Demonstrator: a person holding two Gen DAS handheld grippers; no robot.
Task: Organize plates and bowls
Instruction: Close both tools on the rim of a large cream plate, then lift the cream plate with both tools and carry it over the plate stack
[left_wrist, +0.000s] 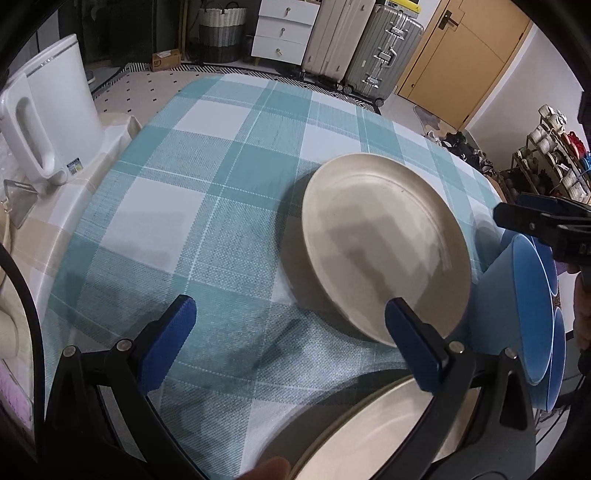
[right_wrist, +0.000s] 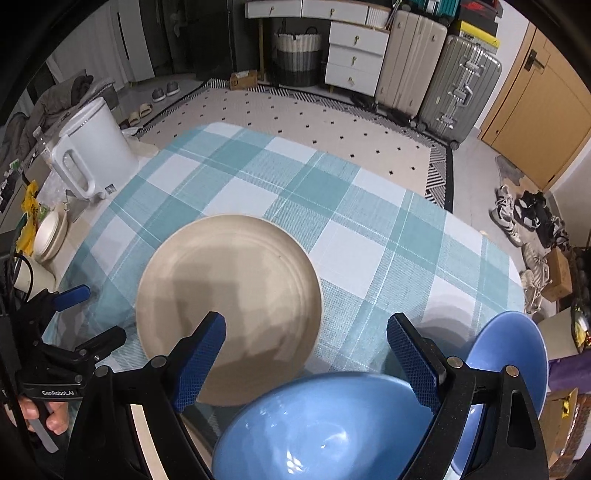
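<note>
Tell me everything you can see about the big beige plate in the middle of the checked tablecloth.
The beige plate is round and shallow, matte cream, seemingly ceramic, with faint concentric rings inside a raised rim and a tiny dark speck. It is empty and lies flat on the teal-and-white checked tablecloth, shadows falling across it. Nothing grips it: the open right gripper hangs above its near edge. A blue bowl sits just in front; whether they touch is unclear.

The tablecloth was a woven checked fabric, matt with a visible weave. The beige plate looked like smooth ceramic with a soft satin sheen, while the blue bowl was properly glossy (you could see light glinting inside). Gripper pads had a rough, knurled blue texture on matt black plastic arms.
</note>
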